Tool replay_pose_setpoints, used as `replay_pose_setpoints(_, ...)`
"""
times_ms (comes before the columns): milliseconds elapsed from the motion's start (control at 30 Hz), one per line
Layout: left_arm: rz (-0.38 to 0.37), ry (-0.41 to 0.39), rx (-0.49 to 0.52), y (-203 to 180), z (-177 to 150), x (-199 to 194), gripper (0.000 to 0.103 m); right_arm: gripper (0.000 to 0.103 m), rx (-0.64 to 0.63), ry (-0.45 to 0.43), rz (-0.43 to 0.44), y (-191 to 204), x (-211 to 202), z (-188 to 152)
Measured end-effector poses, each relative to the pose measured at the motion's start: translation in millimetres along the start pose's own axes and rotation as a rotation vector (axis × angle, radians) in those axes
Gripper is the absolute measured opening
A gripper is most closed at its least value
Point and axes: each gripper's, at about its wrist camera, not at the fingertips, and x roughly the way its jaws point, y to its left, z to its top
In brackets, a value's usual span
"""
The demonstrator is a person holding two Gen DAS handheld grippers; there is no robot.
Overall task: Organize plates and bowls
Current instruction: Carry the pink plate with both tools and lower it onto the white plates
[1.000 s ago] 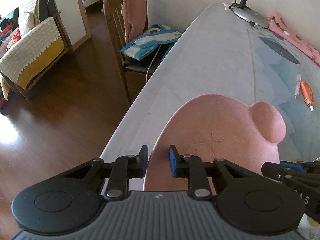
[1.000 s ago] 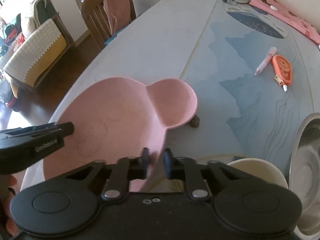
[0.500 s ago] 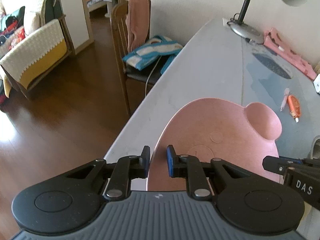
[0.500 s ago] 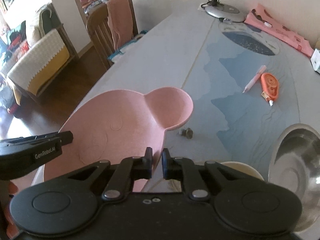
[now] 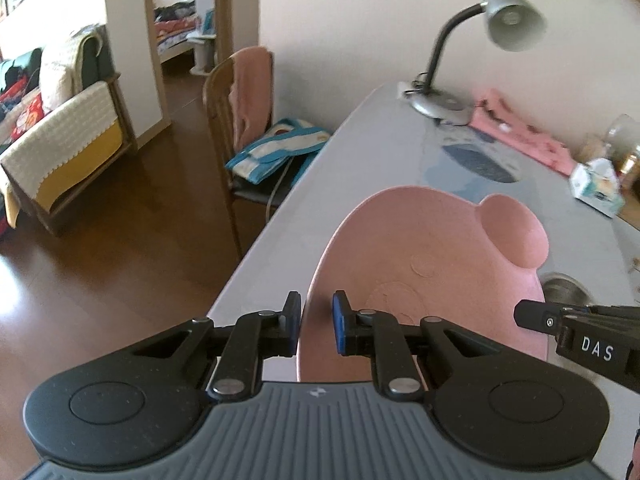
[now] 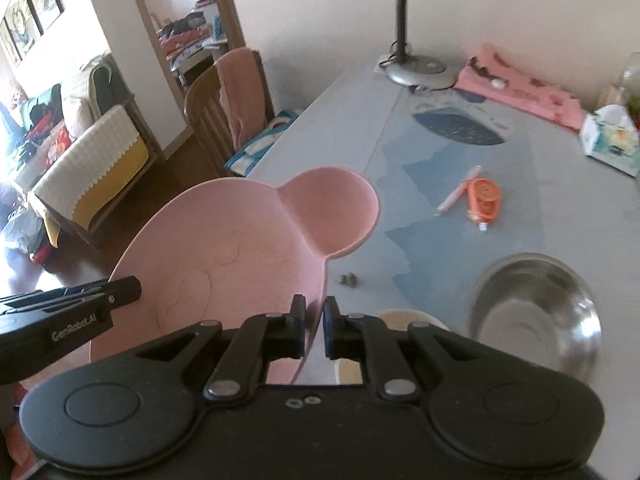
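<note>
A pink plate (image 5: 424,264) with a round ear-shaped side dish hangs tilted above the grey table (image 5: 360,152). My left gripper (image 5: 316,320) is shut on the plate's near left rim. In the right wrist view the same pink plate (image 6: 240,248) fills the left middle, and my right gripper (image 6: 315,322) is shut on its near right rim. A steel bowl (image 6: 536,312) and a cream bowl (image 6: 400,316) stand on the table to the right, below the plate.
A desk lamp (image 6: 416,68), a pink cloth (image 6: 520,92) and a tissue box (image 6: 608,140) stand at the table's far end. A pen (image 6: 460,190) and an orange tape dispenser (image 6: 484,198) lie mid-table. A wooden chair (image 5: 236,120) stands at the left edge.
Both grippers have risen with the pink plate held between them, lifting it off the table. The lamp head and the far end of the table have come into view.
</note>
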Motion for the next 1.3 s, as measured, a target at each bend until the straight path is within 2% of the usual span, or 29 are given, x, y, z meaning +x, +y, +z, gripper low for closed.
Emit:
replay_pose_setpoints(267,-0.117,-0.018,0.081,-36.5,-27.0,-59.5,0.016,0.009,0.067,-0.054,-0.049,-33.0,-72.9,-36.2)
replay_pose_setpoints(667,-0.280,0.034,0.212,-96.5,-108.2,-122.3,0.016,0.008,0.181,-0.074,-0.149,-81.6,-159.4,-128.5)
replay_pose_setpoints(933,-0.359,0.099,0.353,-143.2,-172.0,-141.3,0.016,0.008,0.273,-0.053,-0.226,-119.3,-196.2,-194.5)
replay_pose_setpoints(1100,-0.413,0.160,0.400,-170.6,-217.4,-148.2,0.015,0.007,0.342,-0.010,-0.245,-152.3,-208.2,-241.1)
replay_pose_setpoints(1300,-0.411,0.219,0.440,-201.1,-264.1,-145.6,0.015,0.008,0.396,0.046,-0.241,-185.7,-209.7,-288.0)
